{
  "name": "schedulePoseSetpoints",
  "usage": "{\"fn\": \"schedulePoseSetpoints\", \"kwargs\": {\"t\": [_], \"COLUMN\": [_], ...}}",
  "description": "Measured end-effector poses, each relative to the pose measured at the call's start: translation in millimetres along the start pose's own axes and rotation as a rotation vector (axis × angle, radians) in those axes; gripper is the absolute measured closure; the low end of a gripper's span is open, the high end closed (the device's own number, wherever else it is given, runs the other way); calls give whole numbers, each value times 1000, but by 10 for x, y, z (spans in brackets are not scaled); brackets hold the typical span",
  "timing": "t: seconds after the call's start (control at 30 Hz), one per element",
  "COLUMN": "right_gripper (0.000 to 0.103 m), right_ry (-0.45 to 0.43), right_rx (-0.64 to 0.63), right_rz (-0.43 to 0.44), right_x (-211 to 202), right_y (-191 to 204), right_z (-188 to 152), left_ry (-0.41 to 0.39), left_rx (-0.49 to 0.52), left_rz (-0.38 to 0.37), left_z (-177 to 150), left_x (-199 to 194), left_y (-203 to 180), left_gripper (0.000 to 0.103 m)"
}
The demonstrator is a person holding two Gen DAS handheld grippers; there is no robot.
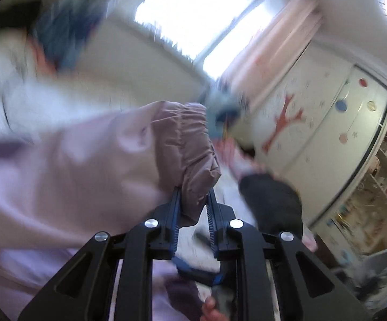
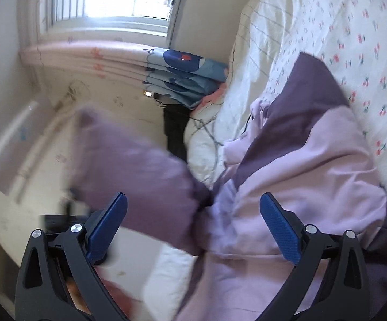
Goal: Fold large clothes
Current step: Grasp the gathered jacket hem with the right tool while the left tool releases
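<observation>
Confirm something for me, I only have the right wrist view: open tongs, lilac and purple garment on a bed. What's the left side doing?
Observer: The left tongs are shut on the garment's gathered cuff, a dusty pink-mauve elastic band.
Operator: Cuff lying on the bed?
Observer: No, in the left wrist view it is held up in the air, and the lilac sleeve trails from it toward the left.
Operator: Anything behind it I'd miss?
Observer: A white wardrobe with a red tree decal and coloured dots, plus cluttered shelves at the right edge. Your view shows neither.
</observation>
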State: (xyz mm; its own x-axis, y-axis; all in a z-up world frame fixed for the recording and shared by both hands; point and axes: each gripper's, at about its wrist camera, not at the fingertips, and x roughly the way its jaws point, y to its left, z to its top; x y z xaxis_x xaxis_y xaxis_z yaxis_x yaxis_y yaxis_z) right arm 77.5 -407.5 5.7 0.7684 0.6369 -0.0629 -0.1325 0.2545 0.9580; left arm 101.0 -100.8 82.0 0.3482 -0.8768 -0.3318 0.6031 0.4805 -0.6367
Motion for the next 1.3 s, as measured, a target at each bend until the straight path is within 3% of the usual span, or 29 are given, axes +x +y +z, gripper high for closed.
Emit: {"fn": "schedulePoseSetpoints", "kwargs": {"t": [0.07,0.17,0.3,0.33,0.37,0.43,0.57,0.63,0.7,0.73,0.83,1.0,1.23,1.3], "right_gripper": [7,7,7,7,7,7,10,31,78,81,83,84,85,85], "right_ry": [26,62,79,81,84,95,103,96,95,91,72,46,-67,-89], "right_rx": [55,109,124,122,118,96,-10,-76,-122,-121,-141,-303,-449,-500], "right_rz": [12,-36,-74,-85,-93,-122,-149,-182,-238,-242,-263,-303,-228,-250], "right_x": [30,127,193,208,225,273,338,356,393,389,389,377,95,6], "right_y": [-111,-277,-364,-371,-370,-367,-263,-203,-195,-218,-224,170,901,991], "right_z": [29,77,81,79,62,39,-59,-116,-146,-156,-170,-234,-79,-1], "left_ry": [153,320,318,314,300,249,169,125,69,32,0,-67,-220,-254], "left_rx": [-65,-124,-83,-83,-76,-38,-27,-58,-124,-180,-313,-249,-380,-417], "left_rz": [42,113,118,116,129,196,234,261,260,251,284,384,415,426], "left_z": [-257,-646,-821,-818,-811,-893,-971,-1011,-1096,-1135,-1143,-1021,-856,-853], "left_x": [472,810,643,573,478,202,-225,-425,-638,-733,-827,-1065,-1586,-1735], "left_y": [272,554,502,474,424,316,234,267,384,487,759,843,1207,1294], "left_gripper": [82,78,69,57,45,30,20,18,18,18,18,18,18,18]}}
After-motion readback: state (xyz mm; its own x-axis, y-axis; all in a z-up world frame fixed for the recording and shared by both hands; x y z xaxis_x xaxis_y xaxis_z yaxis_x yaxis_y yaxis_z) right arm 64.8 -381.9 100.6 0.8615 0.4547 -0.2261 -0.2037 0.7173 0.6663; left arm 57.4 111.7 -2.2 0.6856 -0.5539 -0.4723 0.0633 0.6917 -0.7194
